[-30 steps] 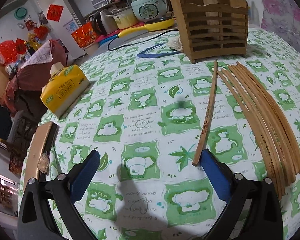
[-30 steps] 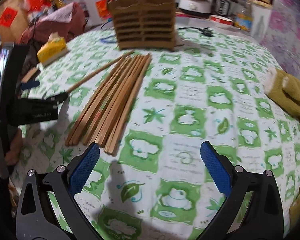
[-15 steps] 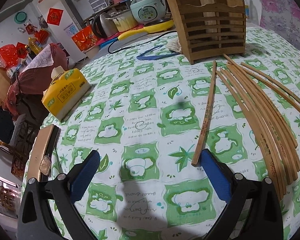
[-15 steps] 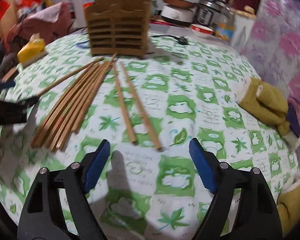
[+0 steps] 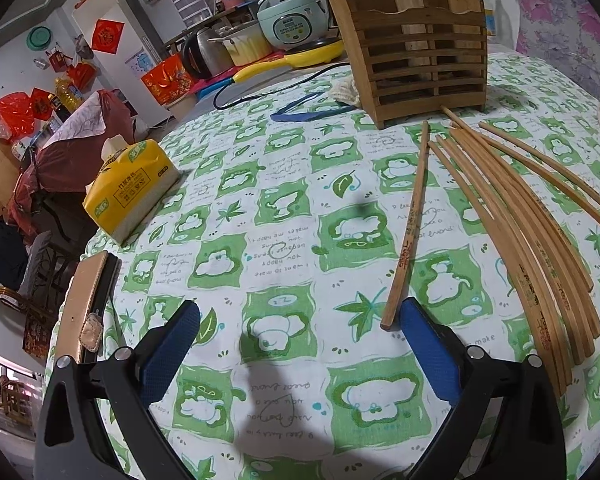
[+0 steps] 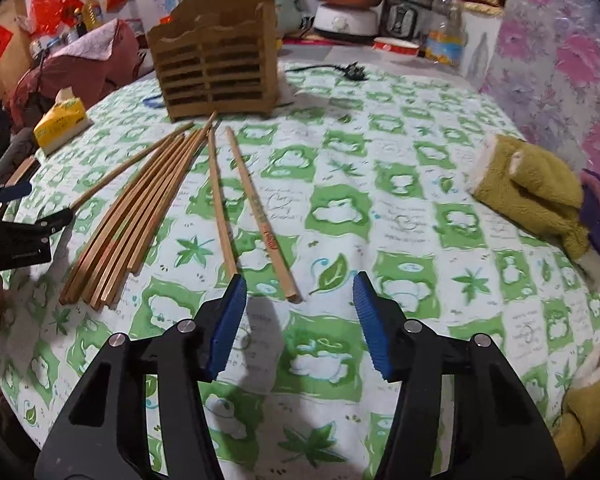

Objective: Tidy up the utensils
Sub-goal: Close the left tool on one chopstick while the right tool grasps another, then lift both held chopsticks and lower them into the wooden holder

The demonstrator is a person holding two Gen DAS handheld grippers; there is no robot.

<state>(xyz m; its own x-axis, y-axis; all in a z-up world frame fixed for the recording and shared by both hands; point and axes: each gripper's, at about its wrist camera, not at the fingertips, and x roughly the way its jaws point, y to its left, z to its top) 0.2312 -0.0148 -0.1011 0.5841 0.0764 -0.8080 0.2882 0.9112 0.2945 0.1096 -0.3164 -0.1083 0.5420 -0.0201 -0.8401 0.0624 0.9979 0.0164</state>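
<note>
Chopsticks fanned out on the surface (image 6: 400,152), thin ends toward the wooden holder (image 6: 214,68)

The right hand-held gripper (image 6: 298,294) hovers with its jaws closing and only half apart; the near end of the outermost chopstick (image 6: 262,216) lies between them, untouched, and its neighbour (image 6: 220,200) ends at the left pad. Both run lengthwise away from the camera, tips converging near the holder's foot. The bundle of chopsticks (image 6: 136,216) lies parallel just to their left, well clear. The left hand-held gripper (image 5: 298,318) is spread wide over bare cloth, a single chopstick (image 5: 410,224) ending just beside its right pad, pointing at the holder
</note>
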